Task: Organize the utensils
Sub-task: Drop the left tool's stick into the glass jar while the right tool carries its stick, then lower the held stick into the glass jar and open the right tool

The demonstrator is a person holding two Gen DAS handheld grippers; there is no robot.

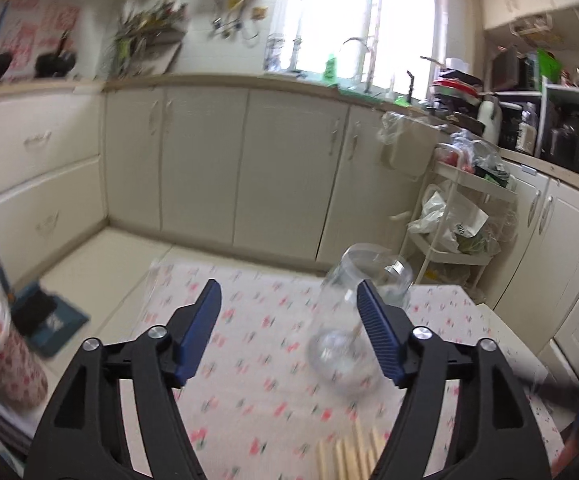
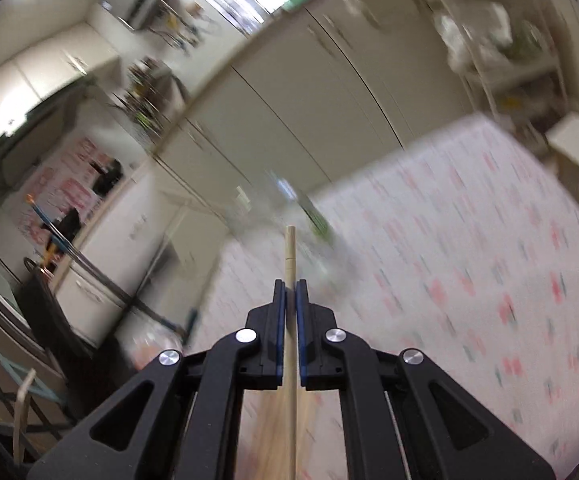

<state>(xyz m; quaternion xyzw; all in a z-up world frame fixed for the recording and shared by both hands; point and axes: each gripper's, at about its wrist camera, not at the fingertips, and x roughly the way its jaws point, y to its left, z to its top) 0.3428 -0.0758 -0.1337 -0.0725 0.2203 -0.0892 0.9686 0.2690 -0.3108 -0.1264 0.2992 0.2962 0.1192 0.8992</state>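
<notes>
Left gripper (image 1: 289,292) has its fingers spread wide with nothing pinched; a clear glass jar (image 1: 359,312) sits on the floral worktop (image 1: 249,380) just inside the right-hand finger. Loose chopsticks (image 1: 349,456) lie below them. Right gripper (image 2: 290,292) is clamped tight on one chopstick (image 2: 290,252), its tip poking out past the fingers.

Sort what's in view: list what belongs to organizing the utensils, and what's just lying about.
Job:
chopstick clamped in the right claw
loose chopsticks on the tablecloth
clear jar lying on its side
left claw, open

Lying about:
floral cup
trolley of bags
green bottle by the window
</notes>
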